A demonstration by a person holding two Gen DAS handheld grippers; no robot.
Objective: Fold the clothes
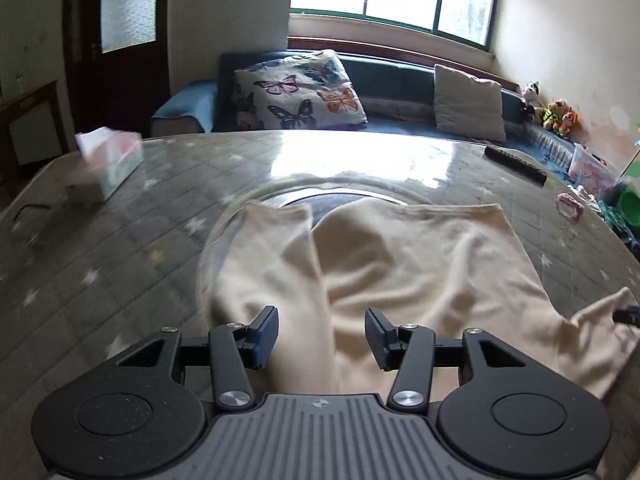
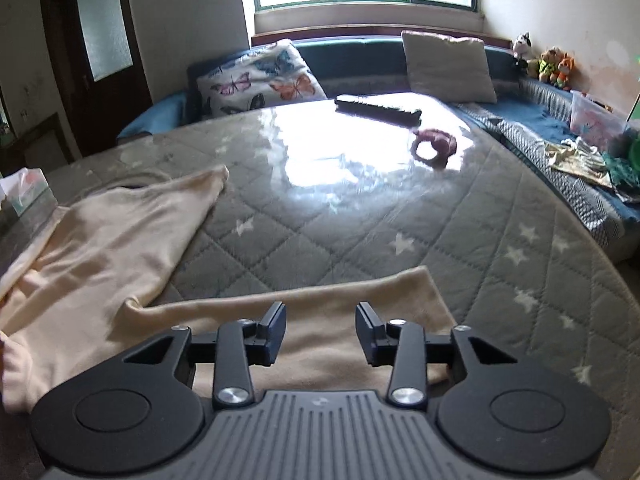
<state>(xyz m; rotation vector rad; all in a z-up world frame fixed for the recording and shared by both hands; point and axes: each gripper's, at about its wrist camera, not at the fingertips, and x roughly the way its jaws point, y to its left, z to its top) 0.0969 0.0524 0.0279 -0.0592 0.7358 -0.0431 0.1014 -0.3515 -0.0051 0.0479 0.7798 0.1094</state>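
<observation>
A cream long-sleeved top (image 1: 420, 264) lies spread on the glass-covered table (image 1: 132, 256). In the left wrist view one sleeve (image 1: 276, 256) is folded over the body. My left gripper (image 1: 321, 338) is open and empty just above the near part of the top. In the right wrist view the top's body (image 2: 112, 232) lies at the left, and its other sleeve (image 2: 340, 312) stretches out to the right under my right gripper (image 2: 321, 330), which is open and empty. The right gripper's tip also shows at the left wrist view's right edge (image 1: 628, 315).
A tissue box (image 1: 108, 168) stands at the table's left. A black remote (image 2: 378, 109) and a pink hair tie (image 2: 434, 146) lie at the far right. Behind the table is a blue sofa (image 2: 532, 128) with a butterfly pillow (image 1: 300, 88), a cushion and toys.
</observation>
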